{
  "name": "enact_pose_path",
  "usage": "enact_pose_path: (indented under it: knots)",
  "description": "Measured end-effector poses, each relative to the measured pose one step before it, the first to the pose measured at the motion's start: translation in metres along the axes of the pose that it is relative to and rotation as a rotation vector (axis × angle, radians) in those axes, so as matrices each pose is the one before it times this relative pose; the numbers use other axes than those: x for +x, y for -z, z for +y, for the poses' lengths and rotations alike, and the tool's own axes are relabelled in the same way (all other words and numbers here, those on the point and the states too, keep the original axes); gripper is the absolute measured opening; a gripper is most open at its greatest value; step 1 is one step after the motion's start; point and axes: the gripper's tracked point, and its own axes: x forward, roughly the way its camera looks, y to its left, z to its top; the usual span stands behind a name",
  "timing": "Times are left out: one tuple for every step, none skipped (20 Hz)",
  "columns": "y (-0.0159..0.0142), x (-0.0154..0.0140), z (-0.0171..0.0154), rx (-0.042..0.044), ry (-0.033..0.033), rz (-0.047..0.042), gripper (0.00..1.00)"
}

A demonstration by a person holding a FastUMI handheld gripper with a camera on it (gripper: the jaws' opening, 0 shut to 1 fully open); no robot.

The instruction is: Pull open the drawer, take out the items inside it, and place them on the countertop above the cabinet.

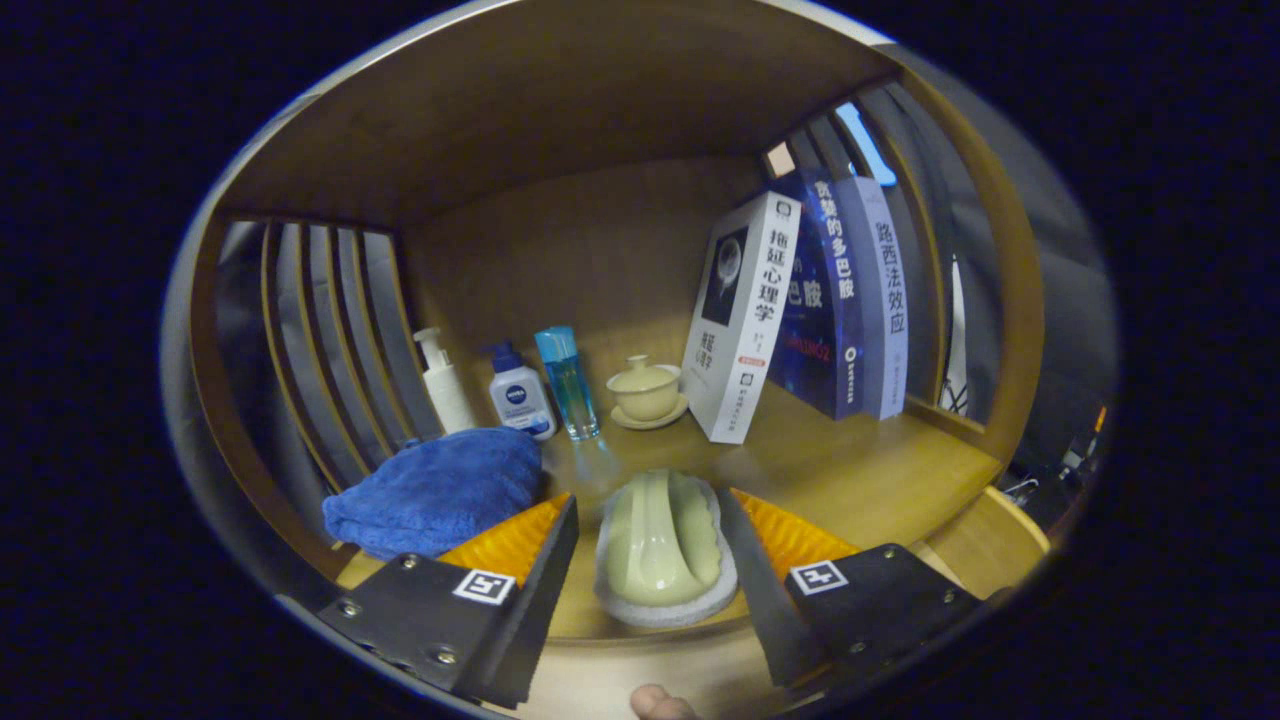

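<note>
A pale green scrubbing brush on a white sponge base [660, 548] lies on the wooden countertop [860, 480], between the fingers of my gripper [650, 500]. The right finger lies against its side. A thin strip of wood shows between the brush and the left finger, so the jaws stand apart around it rather than pressing on it. A folded blue towel [440, 490] rests on the countertop just beyond the left finger.
At the back stand a white pump bottle [443, 383], a white tube with a blue cap [520, 397], a clear blue bottle [567, 383] and a lidded tea cup on a saucer [647, 392]. Three books [800, 300] lean at the right. Slatted wooden sides close the shelf. A fingertip [660, 706] shows below.
</note>
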Motion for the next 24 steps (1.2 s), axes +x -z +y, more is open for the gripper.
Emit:
enact_pose_path:
  knots:
    - [-0.00407,-0.0091,-0.00044,-0.02523,-0.00242,-0.01613,0.78]
    - [-0.00522,-0.01193,0.0018,-0.02498,-0.0115,-0.01381,0.86]
    - [-0.00251,-0.01831,-0.00004,-0.03027,-0.00158,-0.01414,0.92]
    - [-0.00507,-0.01417,-0.00015,-0.02513,-0.00115,-0.02083,0.99]
    - [-0.00379,-0.01295,0.00188,-0.01651,-0.00735,-0.01549,0.99]
    - [-0.0028,-0.01562,-0.00188,-0.01666,0.00256,-0.0131,0.99]
    - [-0.00145,-0.01753,-0.00222,-0.01235,0.00175,-0.01024,0.99]
    - [-0.00128,-0.01629,-0.00099,0.00186,-0.00203,-0.01624,0.99]
    - [-0.00022,-0.0137,0.00156,0.01064,-0.00641,-0.01186,0.99]
    - [0.00113,-0.01282,0.00157,0.00891,-0.00847,-0.01049,0.99]
    - [0.0027,-0.01376,-0.0021,0.00482,0.00412,-0.00355,0.99]
    - [0.00344,-0.0122,-0.00069,0.00228,0.00025,-0.00236,0.99]
    - [0.00375,-0.01152,0.00044,0.00057,-0.00079,0.00132,0.99]
    - [0.00398,-0.01104,0.00074,0.00284,0.0006,-0.00444,0.99]
    - [0.00619,-0.01117,0.00127,-0.00561,-0.00429,0.00381,0.99]
    - [0.00739,-0.01073,0.0018,-0.00055,-0.00524,0.00541,0.99]
    - [0.01085,-0.01022,0.00241,0.0049,-0.00624,0.00987,0.99]
    - [0.00917,-0.00953,0.00111,0.00702,-0.00548,0.01028,0.99]
    - [0.01121,-0.00817,-0.00037,0.00862,0.00085,0.00542,0.99]
    - [0.01065,-0.00812,-0.00164,0.00456,0.00339,0.00792,0.99]
    - [0.01404,-0.00452,-0.00254,-0.00021,0.00399,0.00949,0.99]
    - [0.01434,-0.00444,-0.00392,-0.00144,0.01012,0.0084,0.99]
    - [0.01454,-0.00358,-0.00624,0.0056,0.01774,0.00693,0.99]
    - [0.01358,-0.00242,-0.00448,0.01742,0.00927,0.00745,0.99]
